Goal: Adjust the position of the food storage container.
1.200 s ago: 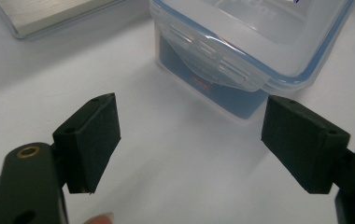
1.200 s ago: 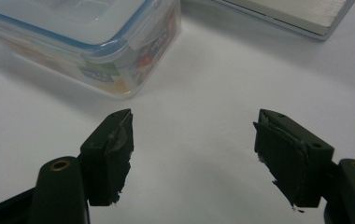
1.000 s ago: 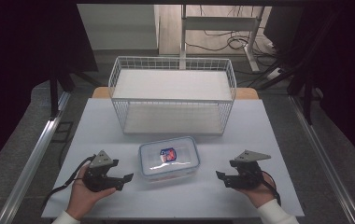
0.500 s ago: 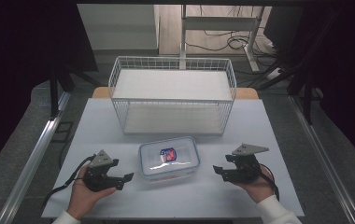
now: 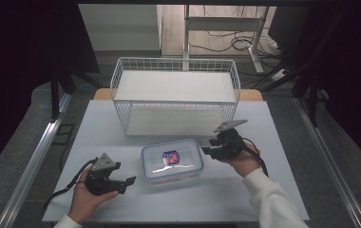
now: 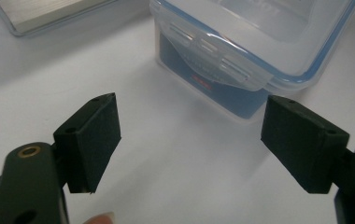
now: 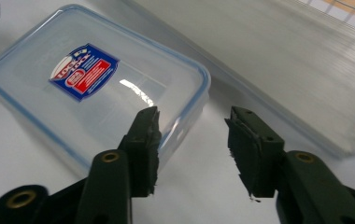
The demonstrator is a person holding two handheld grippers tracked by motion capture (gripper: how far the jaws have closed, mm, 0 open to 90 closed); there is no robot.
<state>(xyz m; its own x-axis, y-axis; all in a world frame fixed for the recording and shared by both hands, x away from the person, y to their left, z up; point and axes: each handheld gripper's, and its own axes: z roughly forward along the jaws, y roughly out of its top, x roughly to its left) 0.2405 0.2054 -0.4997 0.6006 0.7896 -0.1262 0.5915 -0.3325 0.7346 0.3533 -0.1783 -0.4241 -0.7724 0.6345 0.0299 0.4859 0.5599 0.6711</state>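
Both tools gape: left tool (image 5: 127,181) near the box's (image 5: 172,161) left corner, right tool (image 5: 206,150) beside its right edge, basket (image 5: 176,95) beyond on the counter (image 5: 273,142).

Clear plastic food container (image 5: 172,162) with blue-sealed snap lid, lid on, lying flat on the white table (image 5: 273,190) just in front of the wire basket (image 5: 176,95). Red-and-blue label on lid (side latch appears clipped down).
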